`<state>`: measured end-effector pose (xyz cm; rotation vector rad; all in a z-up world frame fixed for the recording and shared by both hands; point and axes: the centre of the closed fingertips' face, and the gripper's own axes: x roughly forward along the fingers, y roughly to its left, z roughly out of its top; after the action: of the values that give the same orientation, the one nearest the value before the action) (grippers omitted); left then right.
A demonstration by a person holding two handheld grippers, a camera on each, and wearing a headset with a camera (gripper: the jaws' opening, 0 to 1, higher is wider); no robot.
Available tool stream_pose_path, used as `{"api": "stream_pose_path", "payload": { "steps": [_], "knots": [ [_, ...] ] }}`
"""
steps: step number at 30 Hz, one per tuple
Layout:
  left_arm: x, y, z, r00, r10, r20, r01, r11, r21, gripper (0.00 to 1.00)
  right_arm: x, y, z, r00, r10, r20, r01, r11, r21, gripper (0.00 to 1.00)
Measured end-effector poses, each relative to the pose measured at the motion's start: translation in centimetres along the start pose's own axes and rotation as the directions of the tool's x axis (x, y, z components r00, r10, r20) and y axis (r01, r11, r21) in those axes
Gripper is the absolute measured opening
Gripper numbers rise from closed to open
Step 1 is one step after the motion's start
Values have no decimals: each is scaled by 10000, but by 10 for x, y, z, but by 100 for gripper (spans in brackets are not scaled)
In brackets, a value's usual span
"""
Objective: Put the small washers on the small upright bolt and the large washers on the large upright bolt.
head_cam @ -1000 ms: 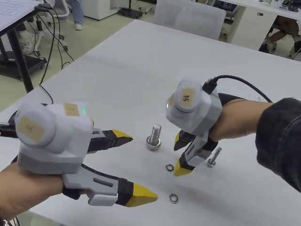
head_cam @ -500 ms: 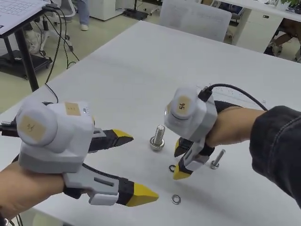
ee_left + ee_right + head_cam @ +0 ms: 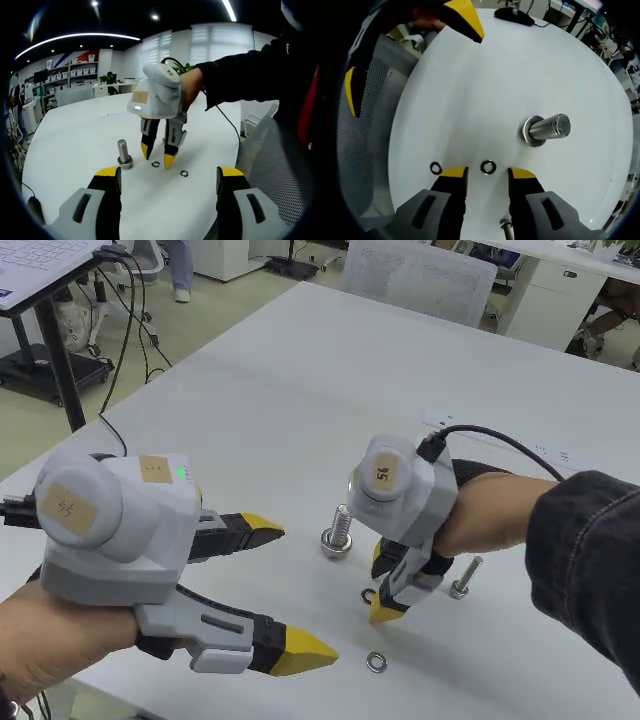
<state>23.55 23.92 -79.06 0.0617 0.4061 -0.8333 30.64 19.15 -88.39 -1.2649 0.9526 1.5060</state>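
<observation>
A large upright bolt stands mid-table with a washer ring at its base; it shows as large bolt and large bolt too. The small bolt stands to its right. My right gripper points down at the table, open, its tips straddling a small washer, the same washer and washer. A second washer lies nearer me, seen as second washer as well. My left gripper hovers open and empty at the lower left.
The white table has its near edge just below my left hand. A grey chair stands at the far side. A black cable runs from my right gripper. A desk with hanging cables stands at the left.
My right gripper has come down closer to the table, so its tips now sit on either side of the washer. The left gripper has stayed put; the head camera shifted slightly.
</observation>
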Motion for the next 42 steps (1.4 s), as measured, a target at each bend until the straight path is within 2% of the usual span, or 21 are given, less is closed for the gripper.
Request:
{"api": "stream_pose_path", "payload": {
  "steps": [9,20,27,42],
  "knots": [
    [1,0,1,10000,-26,21,26,10000,2,77,-1,-1,2,10000,-17,52,17,10000,-33,30],
    [1,1,3,10000,-52,58,52,10000,-23,77,-1,-1,4,10000,-90,-25,89,9994,-340,18],
    [2,0,3,10000,-76,38,76,10000,-23,77,-1,-2,3,9999,-137,-53,135,9993,-355,15],
    [3,0,4,10000,-88,32,88,10000,-2,77,-1,-3,2,9997,-208,-103,204,9992,-334,14]
  ]
}}
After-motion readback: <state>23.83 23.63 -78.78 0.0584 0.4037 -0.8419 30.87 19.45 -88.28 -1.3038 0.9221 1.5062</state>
